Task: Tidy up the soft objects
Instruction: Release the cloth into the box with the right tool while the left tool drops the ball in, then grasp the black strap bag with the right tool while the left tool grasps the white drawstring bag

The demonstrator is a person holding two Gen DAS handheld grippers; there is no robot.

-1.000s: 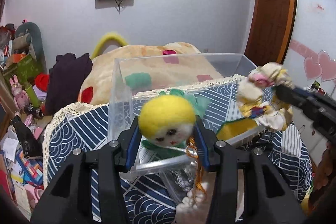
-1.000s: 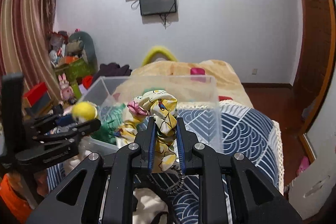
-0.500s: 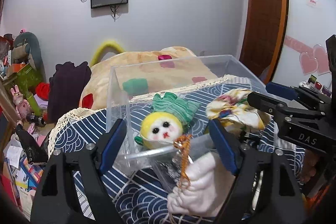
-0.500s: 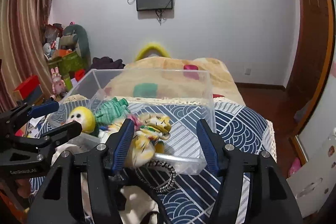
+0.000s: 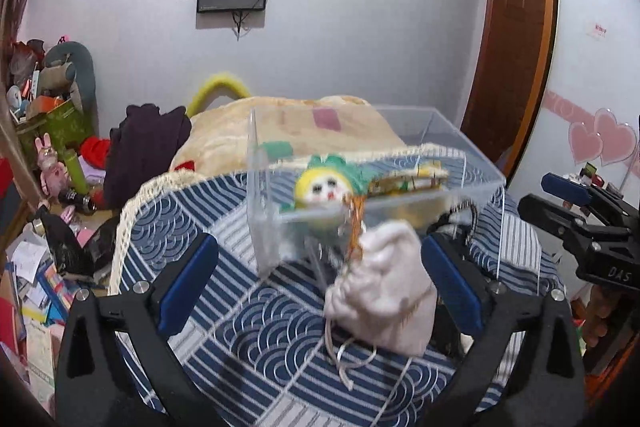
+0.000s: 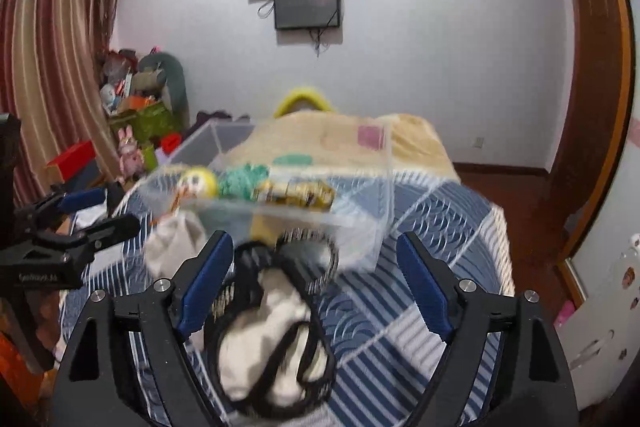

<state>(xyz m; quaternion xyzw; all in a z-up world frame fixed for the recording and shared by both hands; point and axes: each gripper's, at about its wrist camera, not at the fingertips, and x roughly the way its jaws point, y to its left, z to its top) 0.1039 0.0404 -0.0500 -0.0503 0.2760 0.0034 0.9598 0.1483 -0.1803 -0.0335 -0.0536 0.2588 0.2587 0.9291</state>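
From my left wrist view, the left gripper (image 5: 318,285) stands wide apart and holds nothing; its blue pads (image 5: 188,283) flank a white drawstring pouch (image 5: 384,301) lying on the blue wave-patterned cloth (image 5: 248,331) that covers the surface. Just behind the pouch sits the clear plastic box (image 5: 264,223), open at the top. Inside it, toward its left end, I see a yellow-headed doll (image 5: 320,189) with a green frilled collar, face toward the camera; an orange tassel (image 5: 354,227) hangs over the box's front wall beside it. To the right of the doll, also in the box, lies a yellow patterned fabric piece (image 5: 412,179). The right gripper (image 5: 560,199) appears at the right edge of this view, to the right of the box. In the right wrist view, the right gripper (image 6: 314,285) is likewise spread wide and carries nothing; between its pads lies a white soft item wrapped by a black strap (image 6: 276,323), resting on the cloth in front of the box (image 6: 360,227). The picture is motion-blurred, so finer detail of this item cannot be told. The doll (image 6: 198,183) and fabric piece (image 6: 298,193) show inside the box here too.
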